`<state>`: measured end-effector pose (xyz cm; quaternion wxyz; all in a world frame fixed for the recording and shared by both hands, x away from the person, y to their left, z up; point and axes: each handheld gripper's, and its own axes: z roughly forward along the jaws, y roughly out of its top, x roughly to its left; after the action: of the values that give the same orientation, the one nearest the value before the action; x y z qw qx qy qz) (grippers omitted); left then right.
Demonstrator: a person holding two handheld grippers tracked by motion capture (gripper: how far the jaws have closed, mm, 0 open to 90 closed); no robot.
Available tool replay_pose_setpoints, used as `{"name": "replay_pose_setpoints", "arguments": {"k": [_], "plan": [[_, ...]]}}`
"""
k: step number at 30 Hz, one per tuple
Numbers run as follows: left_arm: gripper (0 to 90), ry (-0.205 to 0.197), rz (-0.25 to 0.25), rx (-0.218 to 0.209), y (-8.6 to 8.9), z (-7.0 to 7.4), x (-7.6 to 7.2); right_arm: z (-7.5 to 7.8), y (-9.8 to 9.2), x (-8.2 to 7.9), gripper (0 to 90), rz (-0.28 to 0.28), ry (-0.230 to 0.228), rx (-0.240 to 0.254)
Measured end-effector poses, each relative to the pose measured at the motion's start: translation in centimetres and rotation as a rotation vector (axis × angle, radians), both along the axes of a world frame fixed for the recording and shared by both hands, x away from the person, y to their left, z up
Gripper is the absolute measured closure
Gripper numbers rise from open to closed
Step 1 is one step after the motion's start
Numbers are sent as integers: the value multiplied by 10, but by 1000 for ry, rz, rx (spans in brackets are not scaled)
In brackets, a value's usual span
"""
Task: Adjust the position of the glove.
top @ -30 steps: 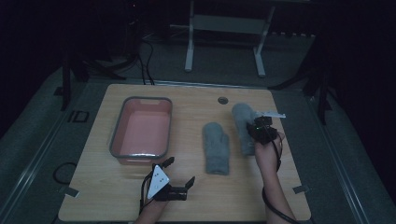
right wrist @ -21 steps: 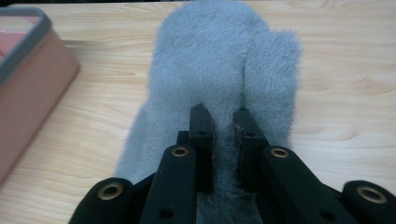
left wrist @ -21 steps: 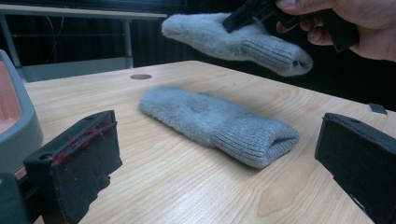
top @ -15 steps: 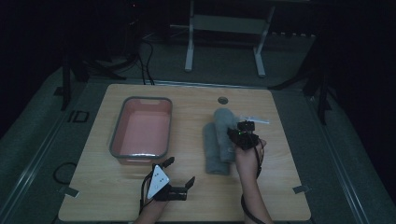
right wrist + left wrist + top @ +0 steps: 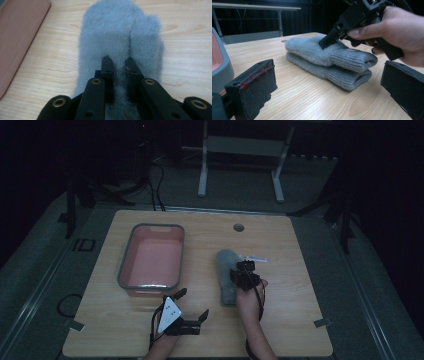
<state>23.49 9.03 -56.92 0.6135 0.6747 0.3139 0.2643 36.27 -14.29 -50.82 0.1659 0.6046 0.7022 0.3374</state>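
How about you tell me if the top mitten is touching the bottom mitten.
Touching. The left gripper view shows the top mitten lying stacked directly on the bottom mitten, cuffs pressed together with no gap.

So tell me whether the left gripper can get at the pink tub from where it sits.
Probably yes. The left gripper rests open on the table just in front of the pink tub, with bare wood between them. The stacked grey mittens and the right gripper pinching the top one lie off to its right.
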Motion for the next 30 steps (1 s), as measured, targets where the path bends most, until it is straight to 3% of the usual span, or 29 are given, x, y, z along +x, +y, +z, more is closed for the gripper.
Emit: {"name": "replay_pose_setpoints", "arguments": {"k": [8,9,13,16,20,24,27,30], "plan": [[1,1,1,0,0,0,0,-9,1,0,707,13,-10,26],[1,1,1,-1,0,0,0,-7,-1,-1,661,20,-10,66],[1,2,1,-3,0,0,0,7,-9,-4,580,39,-42,93],[1,4,0,-5,0,0,0,18,-18,-4,535,75,-58,85],[1,4,1,-6,0,0,0,29,-34,-1,508,144,-55,71],[2,5,1,-8,0,0,0,33,-53,1,475,172,-40,115],[1,3,2,-7,0,0,0,32,-67,3,470,182,-3,127],[1,3,3,-4,0,0,0,31,-74,-1,449,212,-1,103]]}}
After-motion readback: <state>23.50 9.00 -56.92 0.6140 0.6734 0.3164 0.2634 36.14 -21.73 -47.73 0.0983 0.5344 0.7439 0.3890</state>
